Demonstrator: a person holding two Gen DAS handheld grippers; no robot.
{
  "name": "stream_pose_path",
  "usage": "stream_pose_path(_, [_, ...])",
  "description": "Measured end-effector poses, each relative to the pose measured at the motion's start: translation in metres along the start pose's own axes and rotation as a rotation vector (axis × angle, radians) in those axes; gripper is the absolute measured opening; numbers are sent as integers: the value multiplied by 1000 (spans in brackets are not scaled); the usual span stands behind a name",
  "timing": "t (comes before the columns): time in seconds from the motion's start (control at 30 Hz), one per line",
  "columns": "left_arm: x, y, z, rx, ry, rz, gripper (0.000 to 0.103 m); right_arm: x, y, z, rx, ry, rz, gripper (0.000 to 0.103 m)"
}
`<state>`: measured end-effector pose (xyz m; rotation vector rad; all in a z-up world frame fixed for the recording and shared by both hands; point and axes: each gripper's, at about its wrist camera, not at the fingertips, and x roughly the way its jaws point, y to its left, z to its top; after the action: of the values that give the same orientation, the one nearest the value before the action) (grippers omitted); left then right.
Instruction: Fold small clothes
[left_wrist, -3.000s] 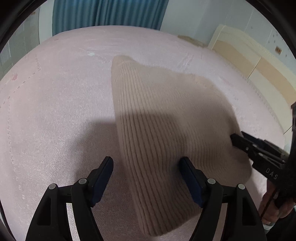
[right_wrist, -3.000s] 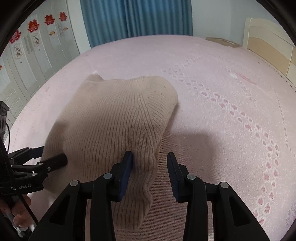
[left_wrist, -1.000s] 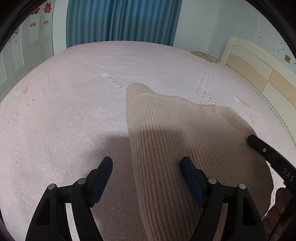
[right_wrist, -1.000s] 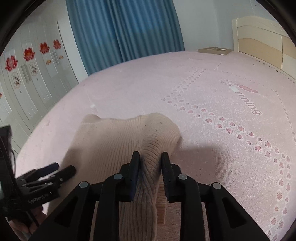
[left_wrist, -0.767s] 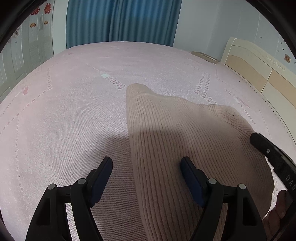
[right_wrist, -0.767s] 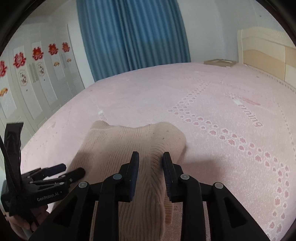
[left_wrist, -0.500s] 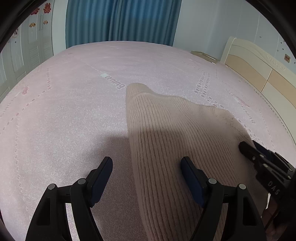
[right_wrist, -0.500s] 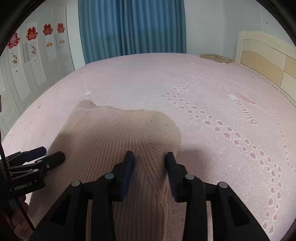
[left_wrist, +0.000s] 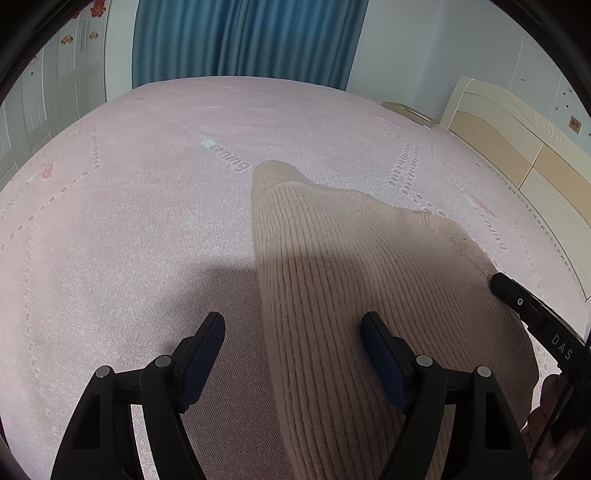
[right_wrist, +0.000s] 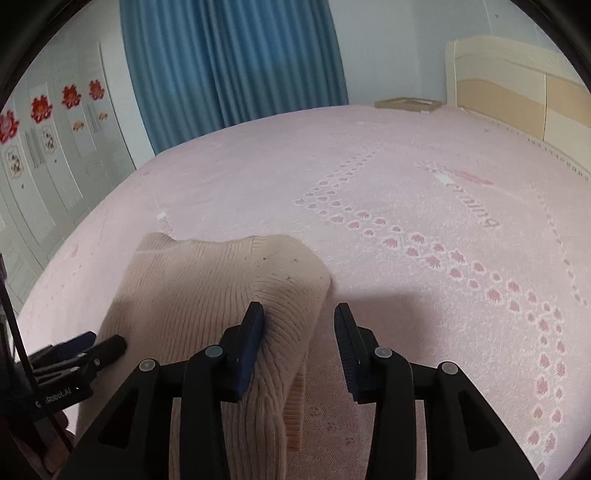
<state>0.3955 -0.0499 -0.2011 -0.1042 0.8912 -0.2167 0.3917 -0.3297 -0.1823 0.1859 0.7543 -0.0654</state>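
Sweater (left_wrist: 362, 295) lengthwise away from both cameras, toward curtain (left_wrist: 243, 40)

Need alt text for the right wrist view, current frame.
The right gripper is open over the right edge of a beige ribbed knit garment lying on a pink bedspread. The left gripper pokes in at lower left beside the garment; blue curtains and a headboard sit behind.
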Motion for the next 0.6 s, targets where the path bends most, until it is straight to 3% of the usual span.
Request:
stream_pose_path(0.23, [0,0,0,-2,1,-1,76,-12,15,-1,-57,-46,62,38])
stream_pose_path(0.4, [1,0,0,-5,4,-3,76,-3,26,-8,-118,-14,19,38])
stream_pose_path(0.6, [1,0,0,-8,2,-3,76,-14,18,-5,-56,-44,135,38])
